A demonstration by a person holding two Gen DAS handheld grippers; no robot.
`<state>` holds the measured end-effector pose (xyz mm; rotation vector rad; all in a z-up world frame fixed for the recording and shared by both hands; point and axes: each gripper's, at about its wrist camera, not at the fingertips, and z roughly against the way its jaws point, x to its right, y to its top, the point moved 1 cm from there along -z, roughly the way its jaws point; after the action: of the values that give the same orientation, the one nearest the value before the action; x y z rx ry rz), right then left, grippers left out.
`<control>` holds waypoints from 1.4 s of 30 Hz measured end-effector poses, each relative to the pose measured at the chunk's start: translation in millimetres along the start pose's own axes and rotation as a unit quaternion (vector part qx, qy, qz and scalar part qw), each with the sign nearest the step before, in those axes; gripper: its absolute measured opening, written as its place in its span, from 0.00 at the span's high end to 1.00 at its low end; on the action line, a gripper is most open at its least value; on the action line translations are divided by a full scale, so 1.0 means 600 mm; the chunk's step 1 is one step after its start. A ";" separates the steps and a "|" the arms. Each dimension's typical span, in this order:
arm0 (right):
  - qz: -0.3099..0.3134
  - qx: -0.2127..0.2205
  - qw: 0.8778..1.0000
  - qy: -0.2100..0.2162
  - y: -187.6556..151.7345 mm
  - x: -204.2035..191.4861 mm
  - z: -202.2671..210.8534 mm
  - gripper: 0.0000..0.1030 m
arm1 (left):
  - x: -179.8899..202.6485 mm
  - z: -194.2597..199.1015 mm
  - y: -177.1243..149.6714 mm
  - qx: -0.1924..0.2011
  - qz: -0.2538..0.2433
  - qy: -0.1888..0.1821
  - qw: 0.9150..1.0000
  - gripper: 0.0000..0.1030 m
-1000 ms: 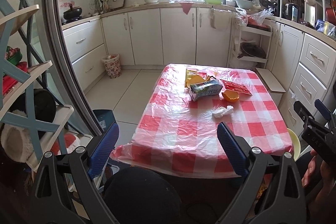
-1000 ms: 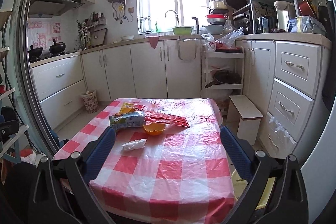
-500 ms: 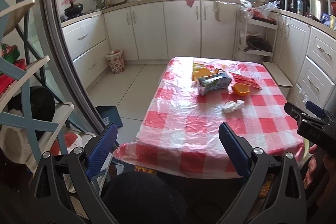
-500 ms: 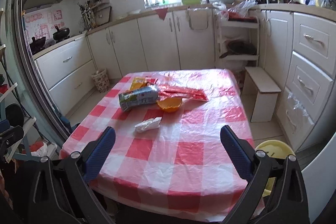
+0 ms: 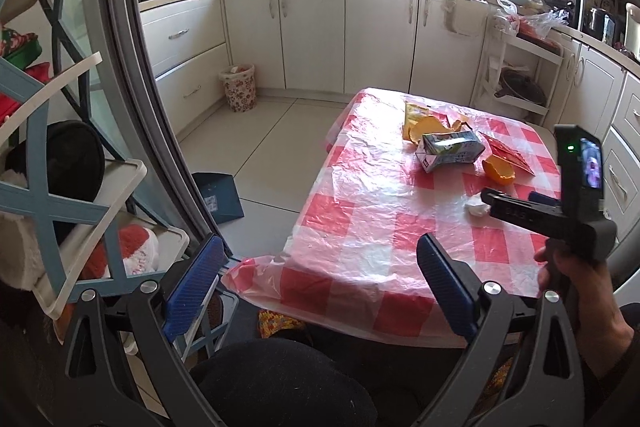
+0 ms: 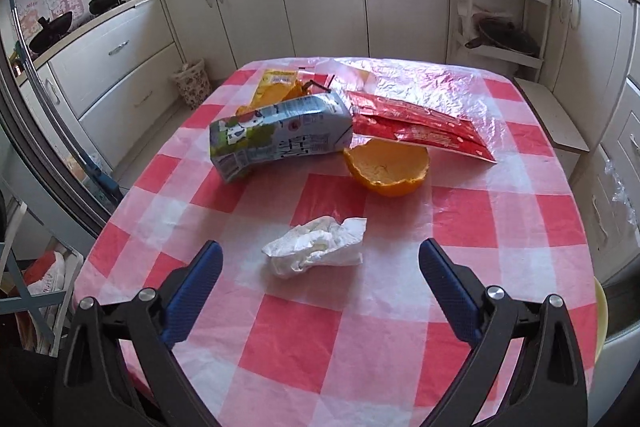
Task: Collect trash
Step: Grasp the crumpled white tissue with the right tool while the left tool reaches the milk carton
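Trash lies on a red-and-white checked table (image 6: 360,327): a crumpled white tissue (image 6: 316,247), a crushed milk carton (image 6: 280,137), half an orange peel (image 6: 386,167), a red wrapper (image 6: 420,131) and a yellow packet (image 6: 276,83). My right gripper (image 6: 320,287) is open, just short of the tissue, above the table. My left gripper (image 5: 318,277) is open and empty, off the table's near left corner (image 5: 256,267). In the left wrist view the right gripper's body (image 5: 552,215) hides most of the tissue; the carton (image 5: 450,151) and the peel (image 5: 498,171) show.
A flowered waste basket (image 5: 239,87) stands on the floor by the white cabinets (image 5: 312,35). A shelf rack (image 5: 48,187) and a door frame (image 5: 132,67) are at the left. A blue dustpan (image 5: 218,195) is on the floor. Drawers (image 6: 620,147) are at the right.
Both grippers moved forward toward the table. The right gripper came down close to the tissue. The right gripper's body now reaches over the table in the left view.
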<state>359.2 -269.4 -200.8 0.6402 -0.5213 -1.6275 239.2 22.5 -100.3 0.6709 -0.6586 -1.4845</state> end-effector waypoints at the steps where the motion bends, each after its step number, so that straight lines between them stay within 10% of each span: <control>1: 0.000 -0.011 1.000 0.000 0.001 -0.001 -0.014 0.16 | -0.003 -0.002 0.001 -0.002 0.004 -0.001 1.000 0.09; 13: 0.011 -0.050 0.998 0.035 -0.007 0.045 -0.009 0.84 | 0.066 -0.046 0.038 -0.013 -0.073 -0.033 0.997 0.09; 22: -0.037 -0.036 0.997 0.061 -0.024 0.135 0.055 0.84 | 0.233 -0.188 0.112 -0.050 -0.209 -0.065 0.975 0.09; 42: -0.067 -0.063 0.992 0.092 -0.024 0.184 0.039 0.80 | 0.329 -0.419 0.171 -0.121 -0.229 -0.143 0.955 0.15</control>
<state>321.9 -376.8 -205.5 0.7338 -0.2438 -1.6918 492.9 -176.7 -192.3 0.4346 -0.5448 -2.0839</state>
